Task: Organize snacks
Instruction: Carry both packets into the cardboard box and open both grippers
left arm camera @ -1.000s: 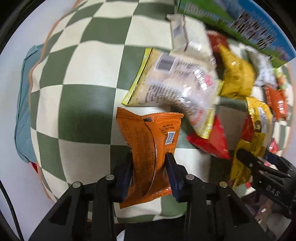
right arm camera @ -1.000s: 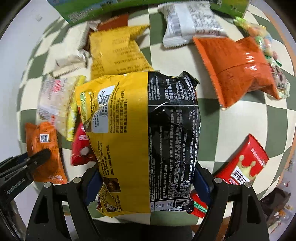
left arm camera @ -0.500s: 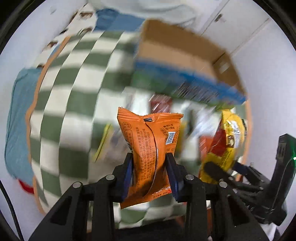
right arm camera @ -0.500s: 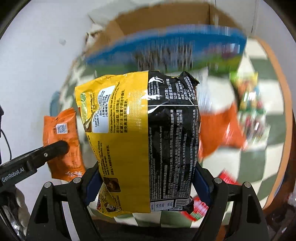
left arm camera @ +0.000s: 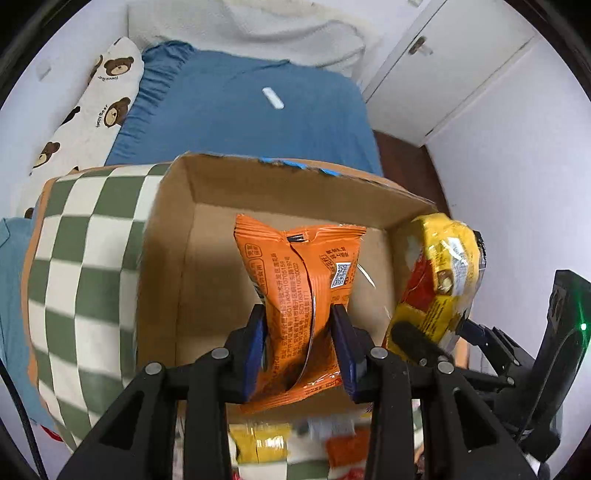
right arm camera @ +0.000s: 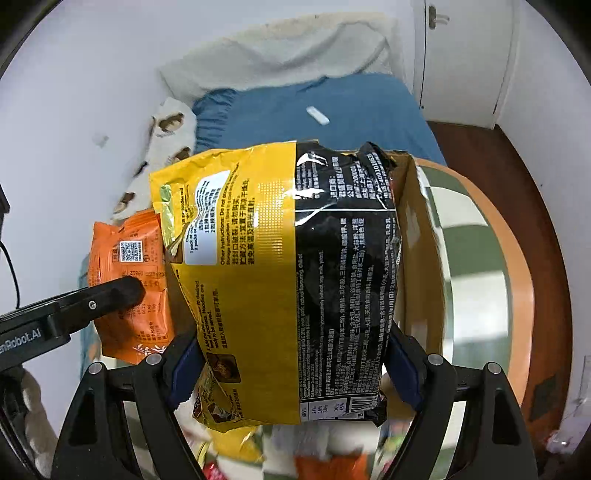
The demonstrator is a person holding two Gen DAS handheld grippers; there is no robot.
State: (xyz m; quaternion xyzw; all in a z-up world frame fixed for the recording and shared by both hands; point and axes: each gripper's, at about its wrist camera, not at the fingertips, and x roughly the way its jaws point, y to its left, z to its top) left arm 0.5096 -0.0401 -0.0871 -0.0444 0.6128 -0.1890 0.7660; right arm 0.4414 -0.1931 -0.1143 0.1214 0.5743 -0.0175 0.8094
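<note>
Left gripper point(left arm camera: 299, 343) fingers clamp an orange packet point(left arm camera: 301, 291) above the open box point(left arm camera: 166, 258); right gripper point(right arm camera: 291, 363) fingers clamp a yellow-black bag point(right arm camera: 288, 280) beside it

Room: white walls point(left arm camera: 498, 177); white cupboard doors point(left arm camera: 443, 70); dark wooden floor point(right arm camera: 491, 155). Bed with blue sheet point(left arm camera: 243, 122), bear-print pillow point(left arm camera: 92, 107) against the wall, cream blanket point(left arm camera: 280, 29) bunched at the far end.

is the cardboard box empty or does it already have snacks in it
Looks empty: the left wrist view shows bare floor inside the cardboard box. The orange packet hangs above it, held; the part behind it is hidden.
</note>
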